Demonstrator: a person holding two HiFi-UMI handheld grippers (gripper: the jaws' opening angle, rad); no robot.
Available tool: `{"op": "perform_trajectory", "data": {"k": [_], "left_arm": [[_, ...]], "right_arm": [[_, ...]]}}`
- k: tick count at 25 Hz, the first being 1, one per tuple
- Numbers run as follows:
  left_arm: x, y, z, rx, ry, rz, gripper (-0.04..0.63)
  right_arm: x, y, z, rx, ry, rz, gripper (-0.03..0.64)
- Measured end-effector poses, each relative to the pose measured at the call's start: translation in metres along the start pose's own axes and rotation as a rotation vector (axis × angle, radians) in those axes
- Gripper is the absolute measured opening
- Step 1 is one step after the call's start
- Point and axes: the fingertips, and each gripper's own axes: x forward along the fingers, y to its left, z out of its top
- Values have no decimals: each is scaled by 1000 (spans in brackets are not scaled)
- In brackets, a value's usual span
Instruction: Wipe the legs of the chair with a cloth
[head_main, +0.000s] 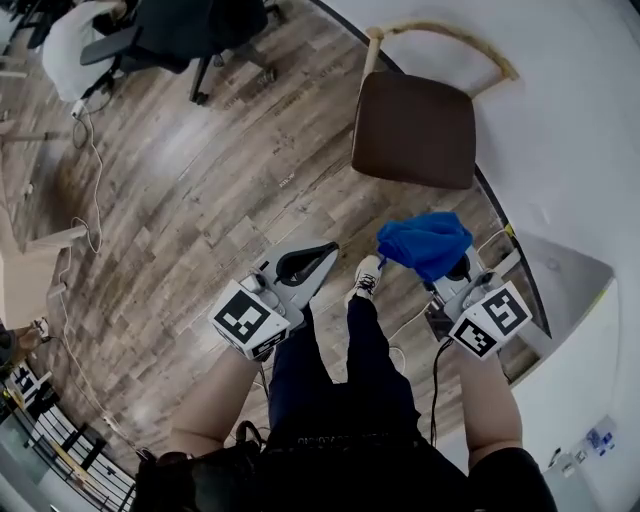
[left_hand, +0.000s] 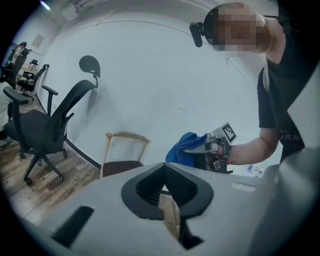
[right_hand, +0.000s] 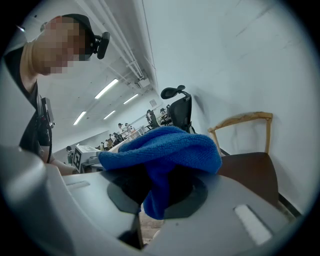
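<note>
The chair (head_main: 415, 130) has a dark brown seat and a pale wooden frame and stands against the white wall. Its legs are hidden under the seat in the head view. My right gripper (head_main: 445, 265) is shut on a bunched blue cloth (head_main: 425, 242), held in the air short of the chair's front edge. In the right gripper view the cloth (right_hand: 162, 150) drapes over the jaws, with the chair (right_hand: 250, 167) beyond at the right. My left gripper (head_main: 310, 262) hangs to the left, shut and holding nothing. The left gripper view shows the chair (left_hand: 121, 166) and the cloth (left_hand: 182, 147) ahead.
A black office chair (head_main: 180, 30) stands on the wooden floor at the far left, also seen as the office chair (left_hand: 45, 127). A white cable (head_main: 92, 180) runs along the floor. A pale table (head_main: 25, 275) sits at the left edge. The person's shoe (head_main: 366, 280) is between the grippers.
</note>
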Motion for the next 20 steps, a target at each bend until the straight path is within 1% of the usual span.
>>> {"op": "perform_trajectory", "data": {"k": [5, 6, 9, 10, 13, 16, 20], "left_arm": [[15, 25, -44, -8, 28, -37, -2], [19, 31, -51, 8, 26, -40, -2], [31, 53, -74, 99, 33, -52, -2], [34, 62, -83, 119, 38, -57, 0], [40, 88, -115, 144, 49, -78, -1], [41, 108, -155, 181, 95, -102, -1], [51, 129, -204, 216, 104, -111, 0]], "right_arm": [[29, -23, -34, 19, 7, -33, 64], [34, -28, -43, 30, 4, -42, 64], [56, -45, -72, 53, 11, -58, 64], [65, -51, -82, 55, 18, -58, 64], [95, -69, -114, 60, 45, -58, 64], [121, -90, -146, 58, 69, -66, 64], [145, -119, -190, 17, 110, -60, 64]]}}
